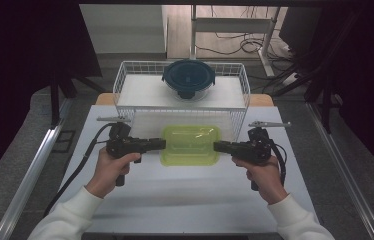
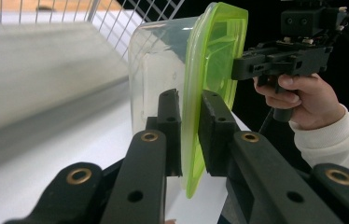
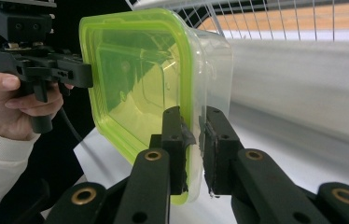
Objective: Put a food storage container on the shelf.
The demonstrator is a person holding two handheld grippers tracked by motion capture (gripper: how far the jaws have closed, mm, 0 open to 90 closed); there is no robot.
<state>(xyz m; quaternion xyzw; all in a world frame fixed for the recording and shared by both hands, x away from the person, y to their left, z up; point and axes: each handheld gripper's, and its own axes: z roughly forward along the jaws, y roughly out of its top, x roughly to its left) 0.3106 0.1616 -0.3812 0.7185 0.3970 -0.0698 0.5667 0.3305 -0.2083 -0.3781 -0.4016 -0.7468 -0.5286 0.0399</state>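
- Green-lidded container (image 1: 190, 145) sits over the near half of the white table (image 1: 175, 200), just in front of the wire basket (image 1: 125, 75). Whether its base touches the table or is lifted just clear: cannot tell from the high view.
- Left gripper (image 1: 161, 144) comes in from the container's left end; in the left gripper view its jaws are clamped on the green lid's (image 2: 210, 70) rim, one pad on the clear wall side, one on the lid side.
- Right gripper (image 1: 217, 146) comes in from the right end; in the right gripper view (image 3: 192, 140) it is likewise pinched on the rim, lid edge between the pads.
- Key relation: the container's long axis runs left to right, straight between the two grippers, which face each other along that line. Neither hand is nearer; the hold is even at both short ends.
- Basket lies directly beyond the container, away from the person. Its front wall stands between container and basket floor.
- A round bowl with a dark lid (image 1: 189, 77) already sits at the back of the basket, centre; the front strip of the basket floor is free.
- Judgement: next move likely a level lift up and forward over the wire wall; both hands must rise together or the container will tilt about its long axis.
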